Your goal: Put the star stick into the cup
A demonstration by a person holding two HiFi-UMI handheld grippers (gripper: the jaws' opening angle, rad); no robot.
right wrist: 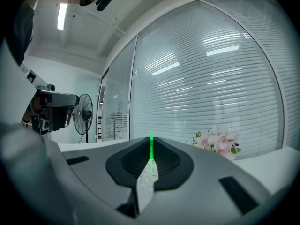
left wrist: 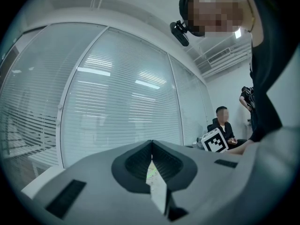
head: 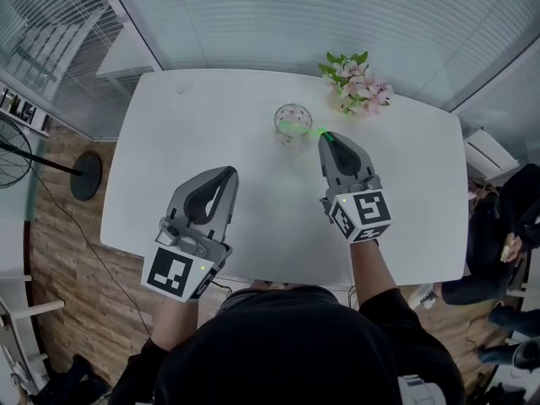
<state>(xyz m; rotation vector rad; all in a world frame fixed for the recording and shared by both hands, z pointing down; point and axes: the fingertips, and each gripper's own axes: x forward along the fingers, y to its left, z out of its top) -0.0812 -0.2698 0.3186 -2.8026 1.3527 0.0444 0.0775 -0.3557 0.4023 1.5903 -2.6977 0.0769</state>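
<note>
The right tool (head: 327,139), pinched on the green star stick (head: 309,130), holds its tip over the glass cup (head: 293,116) on the surface (head: 211,116); lowering then release seems next; left tool (head: 226,174) closed, empty.

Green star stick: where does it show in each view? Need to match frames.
Head view: the star stick lies just above centre, running from the tip of the right gripper to the cup.
Left gripper view: not clearly in it; there is only a faint greenish patch in the jaw gap.
Right gripper view: the star stick is upright at centre, pinched between the jaws.
Shared landmark: the window blinds, in all three views.
</note>
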